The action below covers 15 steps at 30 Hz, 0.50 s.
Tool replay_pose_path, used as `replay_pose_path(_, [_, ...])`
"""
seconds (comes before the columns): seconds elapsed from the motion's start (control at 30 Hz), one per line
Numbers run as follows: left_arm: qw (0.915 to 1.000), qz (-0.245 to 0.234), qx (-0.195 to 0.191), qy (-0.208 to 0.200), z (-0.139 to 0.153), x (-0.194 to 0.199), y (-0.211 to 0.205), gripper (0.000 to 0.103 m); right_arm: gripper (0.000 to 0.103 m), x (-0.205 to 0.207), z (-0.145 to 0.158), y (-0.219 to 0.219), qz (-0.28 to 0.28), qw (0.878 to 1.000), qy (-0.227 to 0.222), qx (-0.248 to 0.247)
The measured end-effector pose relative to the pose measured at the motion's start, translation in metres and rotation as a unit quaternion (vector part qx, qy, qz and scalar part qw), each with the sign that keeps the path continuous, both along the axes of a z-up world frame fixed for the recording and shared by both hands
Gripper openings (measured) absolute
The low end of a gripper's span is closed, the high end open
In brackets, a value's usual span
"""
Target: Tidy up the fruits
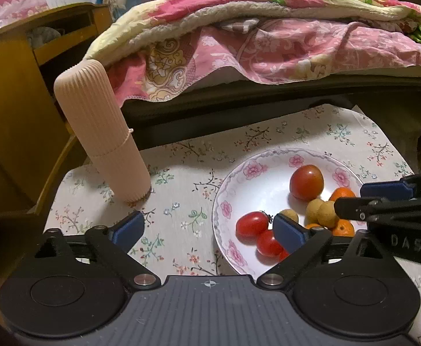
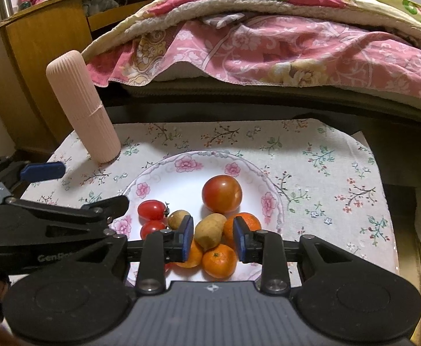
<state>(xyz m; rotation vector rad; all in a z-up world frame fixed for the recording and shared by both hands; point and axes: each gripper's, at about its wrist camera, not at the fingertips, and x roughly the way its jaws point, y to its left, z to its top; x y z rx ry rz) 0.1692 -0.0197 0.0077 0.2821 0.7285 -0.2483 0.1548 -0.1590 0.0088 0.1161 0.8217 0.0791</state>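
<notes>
Glossy round plate [image 2: 158, 173], pink floral rim, on a floral-cloth counter [image 2: 325, 158]. On the plate: smooth big tomato [image 2: 222, 193], oval cherry tomatoes [image 2: 151, 210], matte tan longans [image 2: 210, 230], dimpled mandarins [image 2: 219, 261], bunched at the near side. Middle longan's long axis tilts up-right. Left hand-held gripper [image 1: 209, 229] released, jaws wide, right pad over the cherry tomatoes. Right hand-held gripper [image 2: 213, 239] straddles that longan with gaps both sides, not clenched. Ribbed pink cylinder [image 2: 83, 106] upright far-left; bed [image 2: 268, 43] behind.

Pink-flowered white plate [image 2: 158, 178] on floral-sprigged cloth [image 2: 325, 155].
</notes>
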Motion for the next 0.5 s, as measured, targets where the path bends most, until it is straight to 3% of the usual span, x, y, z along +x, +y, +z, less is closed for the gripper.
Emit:
replay_pose_path(0.3, [0.9984, 0.012, 0.05, -0.024, 0.006, -0.026, -0.002, 0.103, 0.034, -0.017, 0.013, -0.001, -0.01, 1.0, -0.008, 0.009])
replay_pose_path(0.5, [0.9994, 0.013, 0.03, -0.011, 0.006, -0.036, 0.005, 0.103, 0.035, -0.029, 0.02, 0.007, -0.004, 1.0, -0.016, 0.01])
